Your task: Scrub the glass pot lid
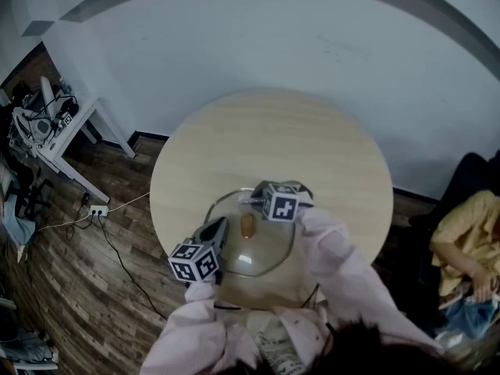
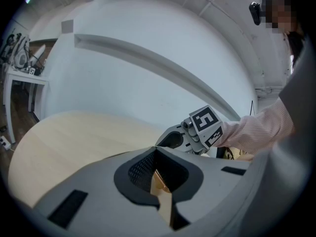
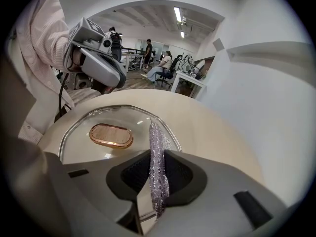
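With your left gripper (image 2: 159, 181) clamping the rim of the slick, breakable round glass pot lid (image 3: 81, 144) and your right gripper (image 3: 158, 179) pinching the soft silvery scrubber (image 3: 156, 147), press gently.

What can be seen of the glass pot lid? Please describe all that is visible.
The glass pot lid is clear, roundish and gently domed, with a thin metal-looking rim and a flat oval copper-coloured knob at its centre. It lies knob-up on the pale round table, near the person's edge. The left gripper seems shut on its rim. The right gripper holds a glittery scrubber whose tip reaches over the lid near its rim.
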A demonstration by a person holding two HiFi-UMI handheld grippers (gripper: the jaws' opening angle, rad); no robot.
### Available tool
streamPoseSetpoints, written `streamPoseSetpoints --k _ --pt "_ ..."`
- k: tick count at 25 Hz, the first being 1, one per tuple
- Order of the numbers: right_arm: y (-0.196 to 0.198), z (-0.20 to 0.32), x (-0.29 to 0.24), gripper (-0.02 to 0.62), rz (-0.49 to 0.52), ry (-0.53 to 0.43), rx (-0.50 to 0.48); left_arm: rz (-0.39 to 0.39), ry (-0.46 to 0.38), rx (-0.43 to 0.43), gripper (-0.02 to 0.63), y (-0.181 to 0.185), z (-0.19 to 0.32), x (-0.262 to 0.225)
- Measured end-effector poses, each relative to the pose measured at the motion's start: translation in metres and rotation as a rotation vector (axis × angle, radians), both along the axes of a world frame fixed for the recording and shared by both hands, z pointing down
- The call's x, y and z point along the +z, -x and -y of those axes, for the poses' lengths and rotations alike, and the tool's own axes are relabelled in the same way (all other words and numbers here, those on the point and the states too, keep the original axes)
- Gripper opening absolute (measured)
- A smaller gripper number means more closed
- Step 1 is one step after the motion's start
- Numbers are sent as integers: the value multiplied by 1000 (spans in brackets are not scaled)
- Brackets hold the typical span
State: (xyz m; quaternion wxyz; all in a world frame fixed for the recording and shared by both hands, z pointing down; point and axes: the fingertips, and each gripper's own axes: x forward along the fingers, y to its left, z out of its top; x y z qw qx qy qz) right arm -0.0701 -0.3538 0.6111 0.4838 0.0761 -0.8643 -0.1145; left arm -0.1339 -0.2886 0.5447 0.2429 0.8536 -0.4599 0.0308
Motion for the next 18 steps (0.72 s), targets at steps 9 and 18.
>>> streamPoseSetpoints --k 9,18 --pt "-12 -12 -2 78 -14 1 23 0 -1 16 0 -7 -11 -2" --pt "-22 -25 -5 78 -17 -4 25 2 -1 25 0 -16 -23 -3"
